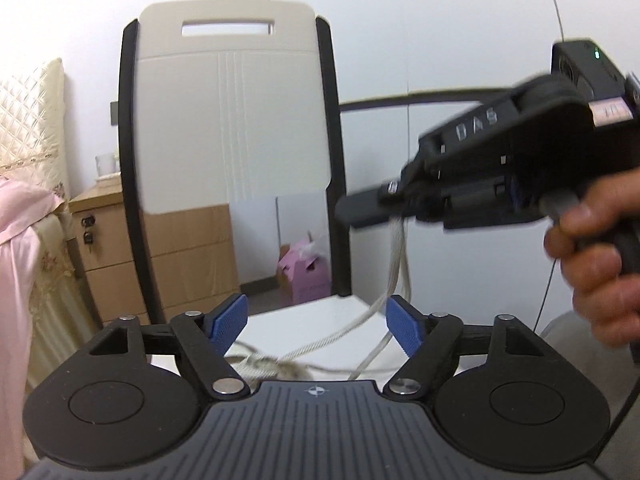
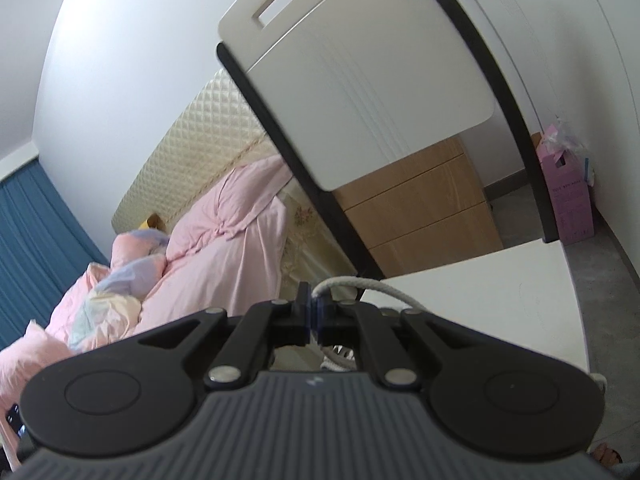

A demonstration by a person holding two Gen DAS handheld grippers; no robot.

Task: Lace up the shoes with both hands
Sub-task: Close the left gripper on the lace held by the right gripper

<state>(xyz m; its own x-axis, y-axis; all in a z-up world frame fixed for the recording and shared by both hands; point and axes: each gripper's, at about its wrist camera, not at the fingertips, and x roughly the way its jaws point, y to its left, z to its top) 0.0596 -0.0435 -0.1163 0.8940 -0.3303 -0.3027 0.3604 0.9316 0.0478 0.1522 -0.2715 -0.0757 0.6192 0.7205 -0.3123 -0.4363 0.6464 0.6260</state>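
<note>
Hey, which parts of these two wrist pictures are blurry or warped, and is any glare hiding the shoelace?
Left wrist view: the right gripper and the hand are motion-smeared; the shoelace is soft but readable. Right wrist view: sharper; fisheye bends the chair back. No glare hides the lace in either.

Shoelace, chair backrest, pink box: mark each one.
shoelace (image 2: 384,289), right wrist view, on the strand leaving the shut fingers.
chair backrest (image 1: 236,120), left wrist view, on its white panel.
pink box (image 1: 306,274), left wrist view, on its front face.
</note>
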